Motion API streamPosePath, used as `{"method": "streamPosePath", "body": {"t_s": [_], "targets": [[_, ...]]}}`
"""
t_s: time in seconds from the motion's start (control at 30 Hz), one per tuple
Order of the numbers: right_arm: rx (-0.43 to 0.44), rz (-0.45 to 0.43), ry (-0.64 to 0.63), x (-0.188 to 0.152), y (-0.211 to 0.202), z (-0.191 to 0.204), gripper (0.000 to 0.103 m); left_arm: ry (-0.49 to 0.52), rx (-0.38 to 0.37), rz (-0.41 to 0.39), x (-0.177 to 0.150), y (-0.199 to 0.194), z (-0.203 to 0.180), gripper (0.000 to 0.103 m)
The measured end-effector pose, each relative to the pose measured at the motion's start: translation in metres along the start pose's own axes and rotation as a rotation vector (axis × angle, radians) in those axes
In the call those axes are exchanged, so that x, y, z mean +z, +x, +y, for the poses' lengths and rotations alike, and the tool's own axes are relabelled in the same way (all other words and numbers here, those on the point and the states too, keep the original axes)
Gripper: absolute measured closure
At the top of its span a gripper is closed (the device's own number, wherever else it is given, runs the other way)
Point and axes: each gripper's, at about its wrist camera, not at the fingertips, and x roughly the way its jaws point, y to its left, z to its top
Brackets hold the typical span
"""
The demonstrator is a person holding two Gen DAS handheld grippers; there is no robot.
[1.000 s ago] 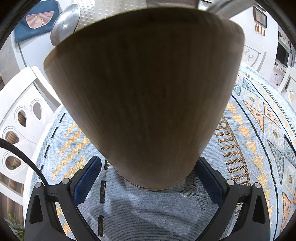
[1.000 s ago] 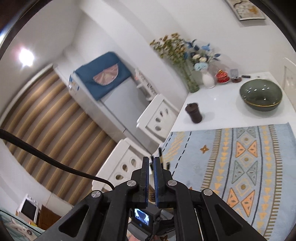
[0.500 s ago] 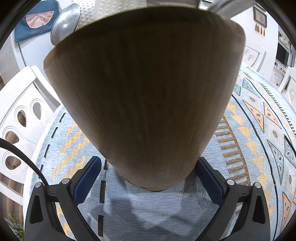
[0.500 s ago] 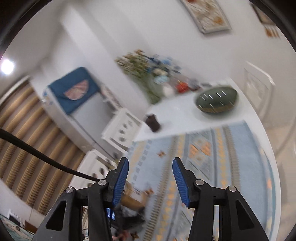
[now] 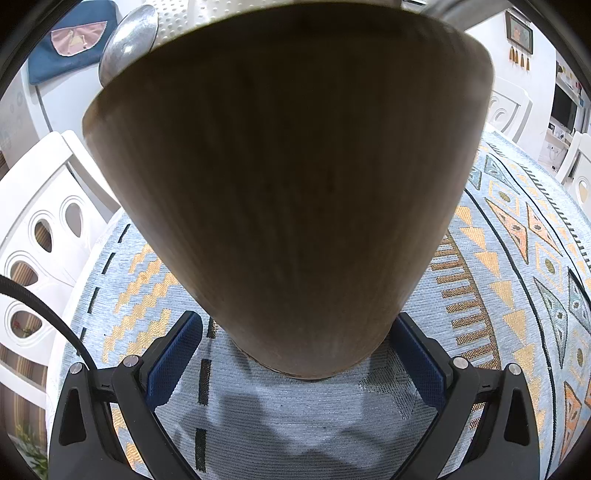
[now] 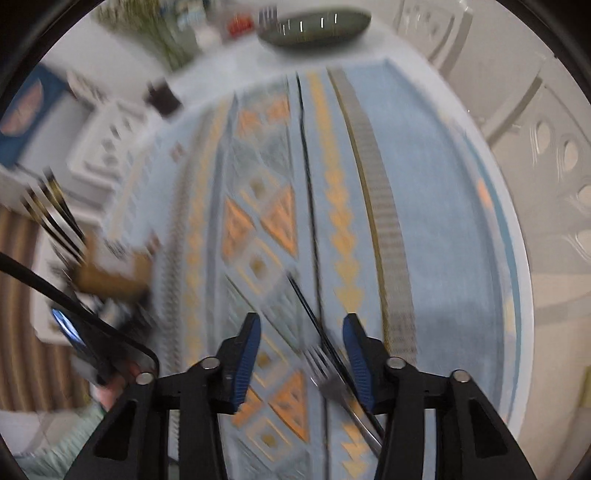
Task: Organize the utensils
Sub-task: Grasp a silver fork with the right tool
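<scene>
Utensils and wooden holder (image 5: 288,192) on patterned tablecloth (image 6: 424,184).
Metal fork (image 6: 328,380) flat beside black chopstick (image 6: 314,314), near cloth's near edge; spoon (image 5: 127,42) upright in holder.

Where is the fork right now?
In the right wrist view, the fork lies on the patterned cloth beside a black chopstick, low between the right gripper's open fingers.

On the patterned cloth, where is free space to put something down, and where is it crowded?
Free: the wide plain blue band between the grey striped line and the cloth's right edge, and the middle diamonds up to the dark bowl. Crowded: near the right gripper, where a fork and a black stick lie, and around the wooden holder.
</scene>
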Motion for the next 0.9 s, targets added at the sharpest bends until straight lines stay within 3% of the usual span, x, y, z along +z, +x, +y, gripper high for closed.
{"method": "streamPosePath", "body": {"t_s": [0.13, 0.37, 0.67, 0.9], "targets": [[-0.043, 0.114, -0.070, -0.018, 0.026, -0.001, 0.078, 0.000, 0.000, 0.000, 0.000, 0.000, 0.000, 0.000], [0.027, 0.226, -0.015, -0.030, 0.049, -0.036, 0.079, 0.000, -0.001, 0.000, 0.000, 0.000, 0.000, 0.000], [0.089, 0.252, 0.008, -0.024, 0.056, -0.052, 0.078, 0.000, 0.000, 0.000, 0.001, 0.001, 0.000, 0.000], [-0.016, 0.248, -0.129, -0.027, 0.054, -0.021, 0.079, 0.000, -0.001, 0.001, 0.001, 0.001, -0.001, 0.000]]}}
